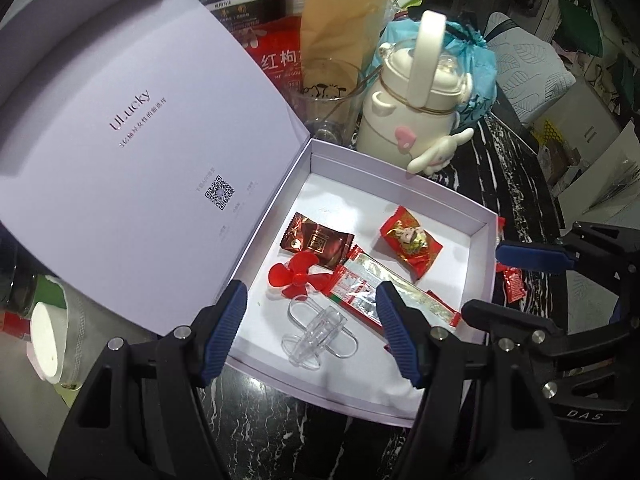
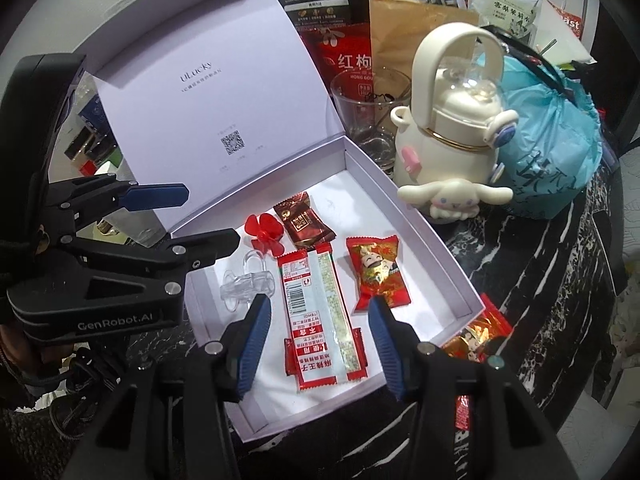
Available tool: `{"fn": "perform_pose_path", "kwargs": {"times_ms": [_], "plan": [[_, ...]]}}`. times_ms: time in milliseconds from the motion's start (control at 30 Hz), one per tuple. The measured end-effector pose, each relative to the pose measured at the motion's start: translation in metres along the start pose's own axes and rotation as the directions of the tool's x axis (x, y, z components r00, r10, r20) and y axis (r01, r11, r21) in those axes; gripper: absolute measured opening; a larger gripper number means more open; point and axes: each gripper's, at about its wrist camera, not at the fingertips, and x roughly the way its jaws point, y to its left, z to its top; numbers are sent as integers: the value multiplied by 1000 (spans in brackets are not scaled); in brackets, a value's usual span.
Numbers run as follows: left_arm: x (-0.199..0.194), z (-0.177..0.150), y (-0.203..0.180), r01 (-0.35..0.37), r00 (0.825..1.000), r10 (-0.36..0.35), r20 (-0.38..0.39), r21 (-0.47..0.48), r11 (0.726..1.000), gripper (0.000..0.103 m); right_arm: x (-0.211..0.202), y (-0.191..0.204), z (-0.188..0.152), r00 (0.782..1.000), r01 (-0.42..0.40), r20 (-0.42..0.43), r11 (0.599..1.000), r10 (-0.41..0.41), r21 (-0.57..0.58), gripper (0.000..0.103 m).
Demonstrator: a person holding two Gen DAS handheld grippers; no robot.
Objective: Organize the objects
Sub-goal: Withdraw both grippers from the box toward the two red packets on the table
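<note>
Both claws spread, empty. Right gripper [image 2: 316, 336] nearer; long snack bar [image 2: 320, 312] on box [image 2: 448, 248] floor by near edge, axis probably along fingers. Left gripper [image 1: 312, 320] above clear clip [image 1: 316, 336].

Open white box [image 2: 404, 216] holds candies [image 2: 378, 276], snack bar [image 2: 320, 320], red propeller [image 2: 266, 236] — clear clip [image 2: 248, 286].
</note>
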Motion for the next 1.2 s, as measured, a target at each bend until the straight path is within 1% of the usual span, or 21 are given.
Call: {"fn": "perform_pose_path", "kwargs": {"times_ms": [133,233,467,667,767,867,900,967,1033,1133,1200], "plan": [[-15,-9,-10,-11,1000,11,11,-3,1000,66,-15,1,-9,999,17,28,1000,-17,7,51],[-24,-19,-19,-10,1000,10,16,-14,1000,66,-26,-2,-21,999,13,38,1000,-13,19,51],[-50,-46,-51,-34,999,35,24,-35,999,66,-56,-7,-58,998,8,62,1000,-9,18,51],[-71,-68,-84,-58,997,61,37,-77,995,66,-88,-16,-98,996,-2,90,1000,3,-19,52],[-81,-78,-103,-66,996,71,57,-96,993,66,-102,-24,-115,995,-8,101,999,11,-32,54],[-94,-87,-126,-97,992,105,76,-93,991,66,-118,-31,-130,994,-15,110,998,21,-55,54],[-98,-89,-133,-105,990,113,83,-96,990,66,-125,-34,-137,993,-19,118,997,27,-68,56],[-107,-95,-147,-116,987,127,99,-108,987,66,-135,-38,-146,991,-21,128,996,33,-90,59],[-115,-101,-160,-132,983,146,109,-128,983,66,-145,-43,-156,991,-23,131,993,38,-112,59],[-124,-111,-177,-136,981,155,115,-155,979,66,-157,-49,-170,991,-23,130,991,40,-129,59],[-127,-115,-184,-131,982,150,117,-154,979,66,-164,-54,-179,991,-28,129,991,45,-132,59]]}}
